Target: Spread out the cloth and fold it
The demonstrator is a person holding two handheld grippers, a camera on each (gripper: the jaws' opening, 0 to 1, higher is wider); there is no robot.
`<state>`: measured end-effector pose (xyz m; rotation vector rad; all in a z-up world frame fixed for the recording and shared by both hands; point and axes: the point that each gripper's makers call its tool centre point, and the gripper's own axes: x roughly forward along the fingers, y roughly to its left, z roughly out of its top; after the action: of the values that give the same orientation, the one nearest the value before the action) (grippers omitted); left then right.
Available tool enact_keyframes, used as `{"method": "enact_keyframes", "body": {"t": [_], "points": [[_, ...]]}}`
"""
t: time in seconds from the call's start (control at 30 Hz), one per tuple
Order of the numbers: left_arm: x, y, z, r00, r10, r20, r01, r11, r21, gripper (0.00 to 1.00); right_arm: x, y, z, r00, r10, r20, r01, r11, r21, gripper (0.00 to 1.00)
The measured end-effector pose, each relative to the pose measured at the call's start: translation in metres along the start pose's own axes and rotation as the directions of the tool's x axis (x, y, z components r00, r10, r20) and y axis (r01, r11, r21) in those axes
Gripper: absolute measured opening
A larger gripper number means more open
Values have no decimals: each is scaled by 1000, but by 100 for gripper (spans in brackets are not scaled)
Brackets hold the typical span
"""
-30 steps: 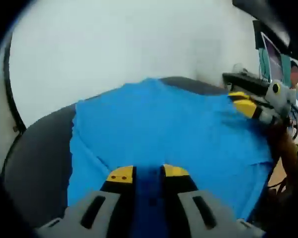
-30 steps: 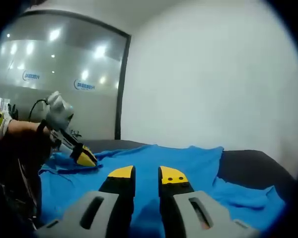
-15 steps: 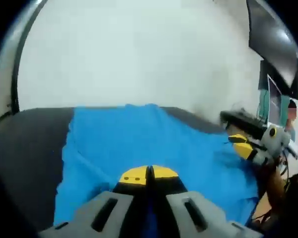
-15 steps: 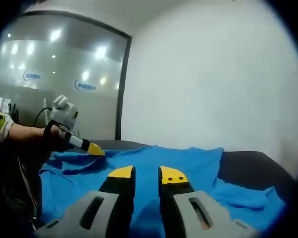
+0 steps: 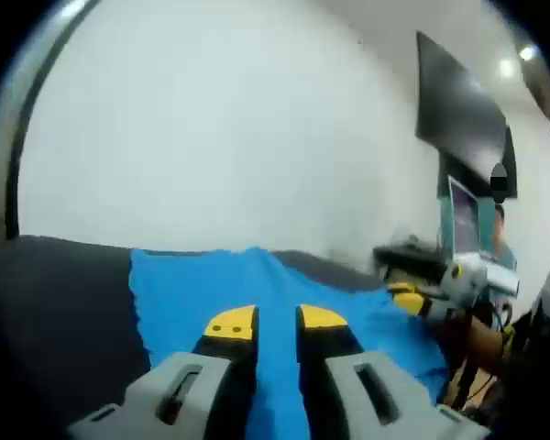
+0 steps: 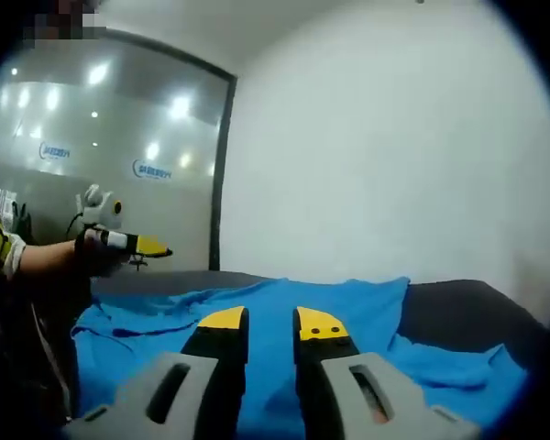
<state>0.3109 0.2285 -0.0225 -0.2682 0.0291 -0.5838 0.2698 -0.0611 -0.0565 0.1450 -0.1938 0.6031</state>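
Lifted off the cloth, left hand-held gripper has parted; right hand-held gripper gapes empty

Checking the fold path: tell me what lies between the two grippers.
In the right gripper view, only blue cloth lies between the right gripper and left gripper.

Two small blue logo marks are seen on the glass wall in the right gripper view, one left of the other, but their lettering is too blurred to be read. No other text, number or label can be made out in either view.
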Motion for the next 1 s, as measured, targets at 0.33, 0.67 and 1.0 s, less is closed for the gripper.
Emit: {"method": "enact_keyframes", "body": {"t": [0.33,0.67,1.0], "points": [[-13,90,-60,989,144,-25,-144,990,9,16,-106,-73,-8,803,-572,-167,544,818,-187,23],[-15,62,-57,996,81,-33,-77,992,98,14,-144,-110,-11,613,-757,-226,727,653,-211,32],[-17,57,-57,998,64,-25,-59,987,151,14,-157,-162,-39,478,-820,-315,859,512,-28,27]]}}
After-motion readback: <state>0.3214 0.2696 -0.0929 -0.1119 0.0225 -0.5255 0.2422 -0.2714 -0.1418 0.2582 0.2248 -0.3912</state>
